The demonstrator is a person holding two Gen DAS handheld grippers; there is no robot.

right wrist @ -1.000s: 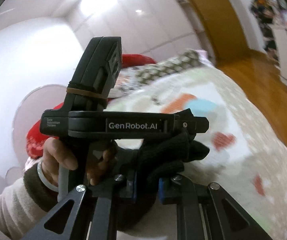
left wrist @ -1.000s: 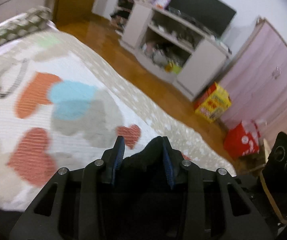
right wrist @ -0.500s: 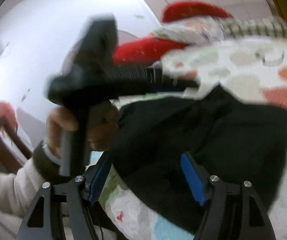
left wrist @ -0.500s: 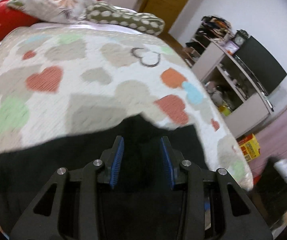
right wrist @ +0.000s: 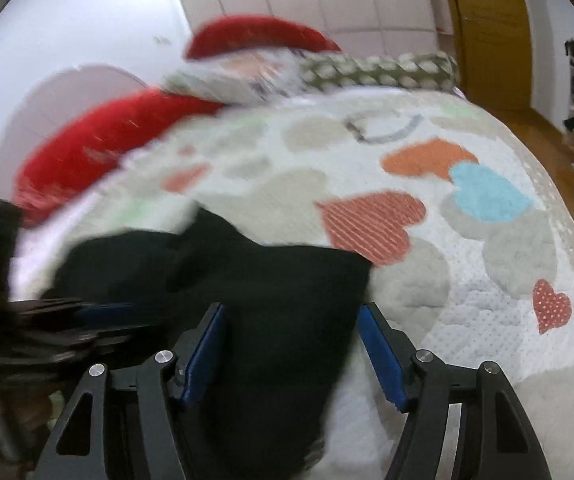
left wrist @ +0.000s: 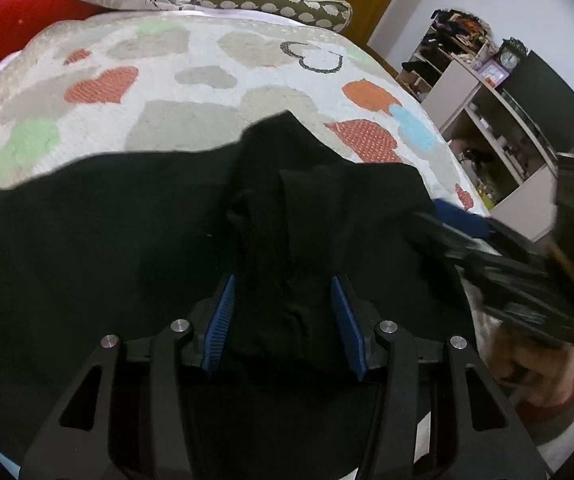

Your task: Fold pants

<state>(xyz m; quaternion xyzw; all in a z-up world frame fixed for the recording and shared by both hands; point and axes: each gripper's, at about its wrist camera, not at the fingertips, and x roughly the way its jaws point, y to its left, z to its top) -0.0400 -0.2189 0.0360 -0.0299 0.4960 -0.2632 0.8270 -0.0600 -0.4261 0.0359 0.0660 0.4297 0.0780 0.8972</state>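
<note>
The black pants [left wrist: 135, 232] lie spread on the heart-patterned bedspread [left wrist: 191, 80], with a raised ridge of cloth running up the middle. My left gripper [left wrist: 283, 312] is open, its blue pads either side of that ridge, just above the cloth. My right gripper [right wrist: 299, 344] is open over the right edge of the pants [right wrist: 271, 292]. In the left wrist view the right gripper [left wrist: 463, 224] shows blurred at the pants' right edge. In the right wrist view the left gripper [right wrist: 47, 320] shows blurred at the left.
Pillows and a red cushion [left wrist: 11, 16] lie at the head of the bed. A shelf unit with a TV [left wrist: 547, 108] stands right of the bed, past a strip of wooden floor [right wrist: 567, 152].
Both grippers have let go of the pants, which were held bunched up and now lie spread on the bed. Both jaws have opened and the cameras have tilted down toward the bed.
</note>
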